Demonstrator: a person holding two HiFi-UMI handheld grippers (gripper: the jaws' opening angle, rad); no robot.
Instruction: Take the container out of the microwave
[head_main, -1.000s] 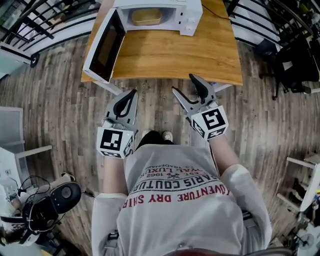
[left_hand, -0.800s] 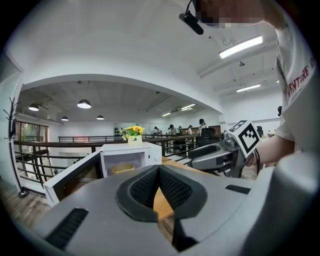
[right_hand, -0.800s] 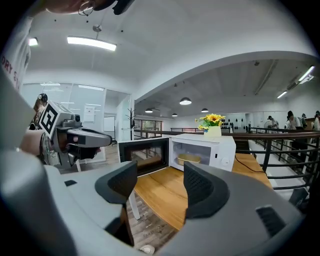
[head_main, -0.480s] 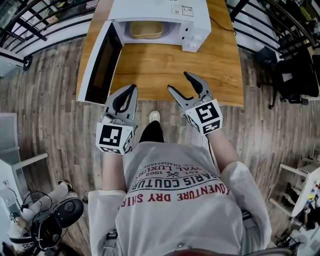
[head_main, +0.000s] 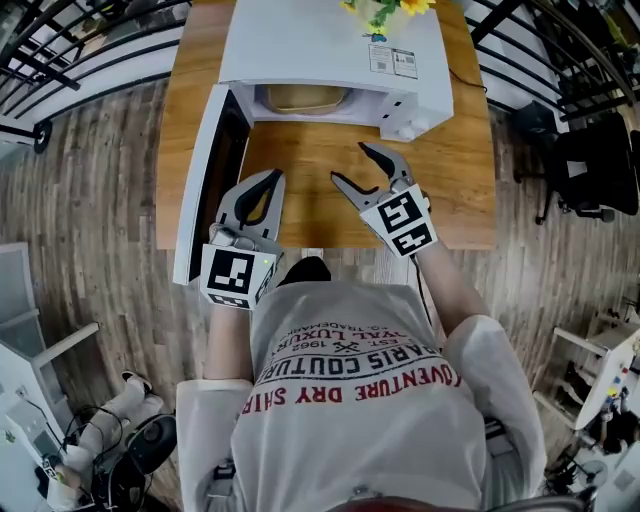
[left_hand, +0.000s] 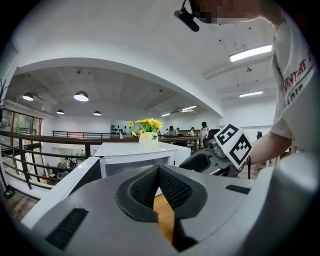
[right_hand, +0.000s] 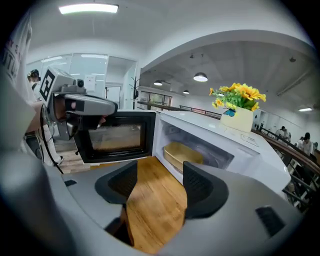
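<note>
The container (right_hand: 182, 156) in the microwave (head_main: 320, 40) looks light and stiff; its near rim seems the best hold. The right gripper (right_hand: 154, 184) is apart, the left gripper (left_hand: 159, 172) together.

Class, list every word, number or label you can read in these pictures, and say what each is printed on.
"VENTURE DRY SHIR", red, upside down: the person's T-shirt.
"COUTUR" and "1962", dark print: same T-shirt.
Stickers on the microwave: too small to read.

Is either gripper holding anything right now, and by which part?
Nothing is held. The left gripper is shut empty, the right gripper open; the container sits inside the microwave.
</note>
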